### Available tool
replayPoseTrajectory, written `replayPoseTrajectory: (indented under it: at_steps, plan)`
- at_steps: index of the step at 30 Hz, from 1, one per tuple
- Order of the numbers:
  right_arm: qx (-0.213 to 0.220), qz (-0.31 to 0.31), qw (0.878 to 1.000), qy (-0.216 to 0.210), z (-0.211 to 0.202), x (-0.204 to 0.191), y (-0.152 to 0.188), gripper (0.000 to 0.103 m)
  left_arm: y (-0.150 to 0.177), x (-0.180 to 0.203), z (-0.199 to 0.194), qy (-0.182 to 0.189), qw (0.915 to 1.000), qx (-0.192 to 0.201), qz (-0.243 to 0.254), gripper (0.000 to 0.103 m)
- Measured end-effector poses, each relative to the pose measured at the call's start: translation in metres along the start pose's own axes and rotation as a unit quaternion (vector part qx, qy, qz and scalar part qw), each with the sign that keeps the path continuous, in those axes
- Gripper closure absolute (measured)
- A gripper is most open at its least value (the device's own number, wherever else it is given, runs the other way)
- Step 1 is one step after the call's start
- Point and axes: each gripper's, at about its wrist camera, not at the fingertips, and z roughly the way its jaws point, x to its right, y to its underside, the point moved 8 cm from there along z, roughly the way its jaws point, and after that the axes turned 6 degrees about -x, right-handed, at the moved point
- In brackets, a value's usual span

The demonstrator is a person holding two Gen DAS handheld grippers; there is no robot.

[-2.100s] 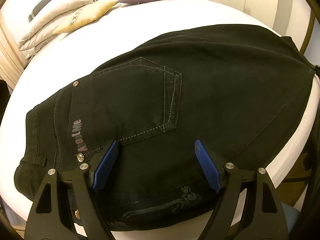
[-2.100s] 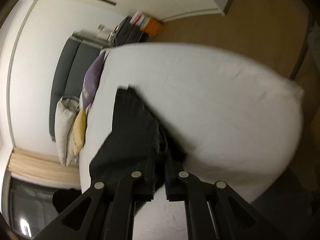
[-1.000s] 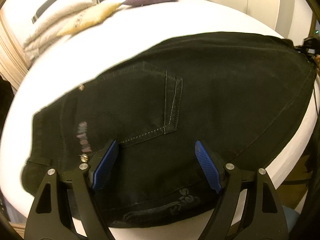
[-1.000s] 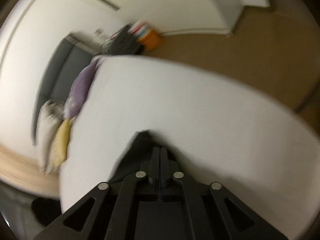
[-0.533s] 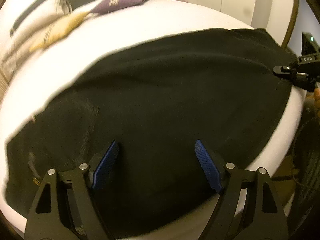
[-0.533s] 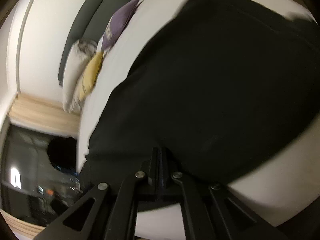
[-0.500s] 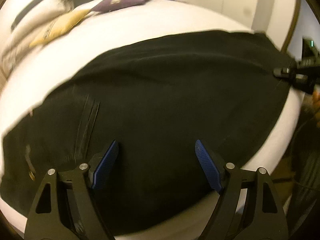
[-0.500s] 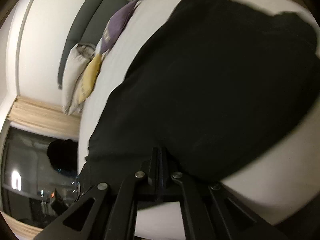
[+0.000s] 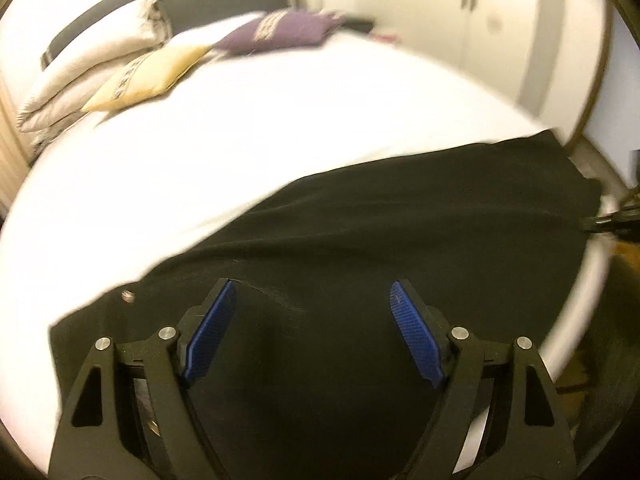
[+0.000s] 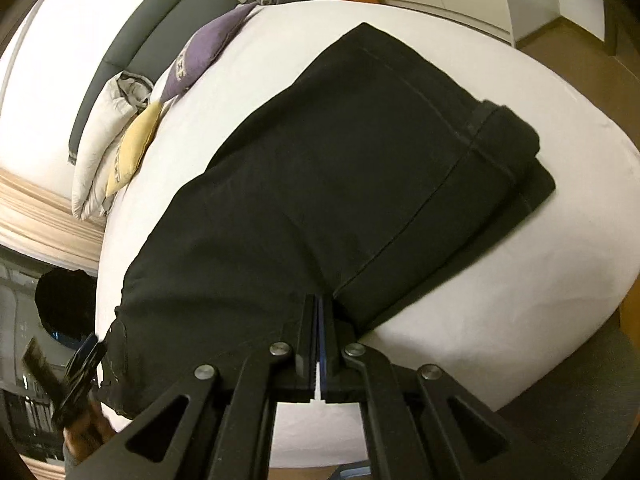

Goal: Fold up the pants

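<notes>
1. Two grippers work the black pants (image 10: pixel 340 184), which lie on the white bed (image 9: pixel 240 152) near its foot edge.
2. The right gripper (image 10: pixel 320 320) is clamped on the fabric's near edge; a second ago it was carrying that edge across, and now the layer lies folded over.
3. The left gripper (image 9: pixel 312 332) hovers wide open, holding nothing.
4. That fold looks done; releasing seems next.

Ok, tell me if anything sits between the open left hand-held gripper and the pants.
Nothing visible does. The left hand-held gripper is open directly over the black pants, with only bare fabric between its blue pads.
</notes>
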Motion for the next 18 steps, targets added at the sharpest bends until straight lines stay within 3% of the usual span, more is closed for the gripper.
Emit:
replayPoseTrajectory:
  at_steps: [1, 3, 6, 8, 11, 13, 16, 18]
  plan:
    - [0.001, -0.022, 1.0, 0.013, -0.006, -0.013, -0.002, 0.096, 0.003, -0.013, 0.009, -0.024, 0.9996, -0.017, -0.003, 0.024]
    - [0.019, -0.075, 0.997, 0.001, -0.022, -0.046, 0.0, 0.087, 0.019, -0.037, 0.016, -0.028, 0.9987, -0.03, -0.029, 0.024]
    - [0.037, -0.213, 0.976, -0.029, -0.027, -0.136, -0.006, 0.029, 0.058, -0.049, 0.021, -0.012, 0.9967, -0.045, -0.067, 0.024]
    - [0.029, -0.311, 0.949, -0.049, -0.007, -0.212, -0.002, 0.026, 0.078, -0.046, 0.018, -0.017, 0.9974, -0.022, -0.067, 0.024]
    - [-0.018, -0.439, 0.897, -0.048, 0.049, -0.312, 0.024, 0.026, 0.085, -0.05, 0.011, -0.029, 0.9966, -0.004, -0.077, 0.024]
    - [-0.032, -0.53, 0.847, -0.003, 0.101, -0.367, 0.044, 0.026, 0.085, -0.055, 0.007, -0.019, 0.9962, -0.004, -0.085, 0.024]
    - [-0.04, -0.611, 0.787, 0.074, 0.166, -0.402, 0.047, 0.027, 0.087, -0.058, 0.008, -0.001, 0.9964, 0.005, -0.084, 0.024]
    - [-0.056, -0.615, 0.779, 0.107, 0.184, -0.396, 0.051, 0.027, 0.091, -0.057, 0.007, 0.002, 0.9962, 0.014, -0.086, 0.024]
